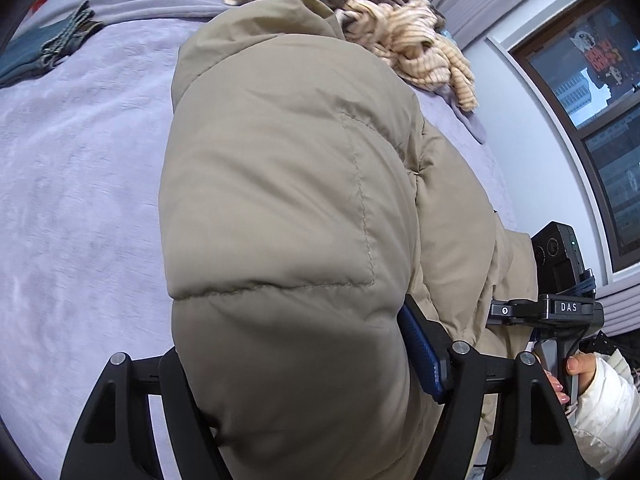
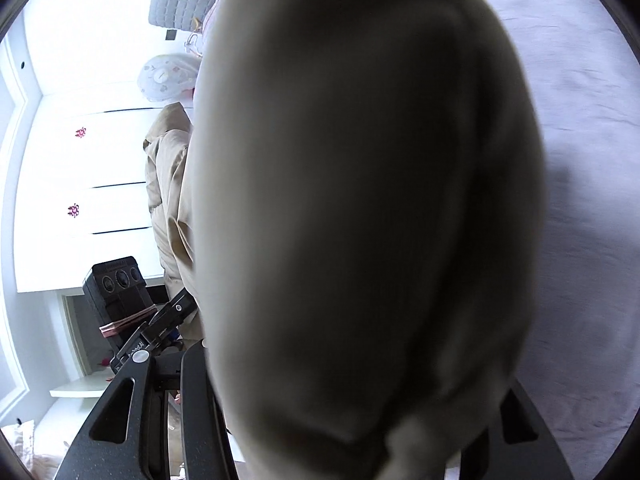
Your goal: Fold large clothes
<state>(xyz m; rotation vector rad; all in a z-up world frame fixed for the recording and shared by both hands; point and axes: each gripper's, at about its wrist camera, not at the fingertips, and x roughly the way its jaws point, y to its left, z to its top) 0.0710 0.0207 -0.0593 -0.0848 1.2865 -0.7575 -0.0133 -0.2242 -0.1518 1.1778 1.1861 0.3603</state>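
We have the big tan puffer jacket (image 1: pixel 288 208) gripped at two spots, and it fills the middle of both views. In the left wrist view it bulges from the bottom centre up toward the top, its far end resting on the lilac bedspread (image 1: pixel 80 168). We hold it at two places because a padded coat this bulky would sag and twist if lifted from one point; two holds let us carry one edge over as a fold.

The left gripper (image 1: pixel 296 392) has its jaws set fairly wide, yet they are clamped around a thick roll of jacket: the blue pad (image 1: pixel 420 352) presses into the padding at lower right of centre, the other side buried under fabric. In the lower right of that view sits the right gripper (image 1: pixel 540 312), with a hand (image 1: pixel 576 372) in a white sleeve wrapped round its handle.

In the right wrist view the jacket (image 2: pixel 360 200) is so close to the lens that it blurs and hides the fingertips of the right gripper (image 2: pixel 352 420); the black arms flank it at the bottom, so we judge it pinched there too, at a narrower spread.

Both tools point downward at a slant toward the bed. A brown and cream knit pile (image 1: pixel 400 28) lies at the upper right, dark folded clothes (image 1: pixel 48 48) at the upper left.
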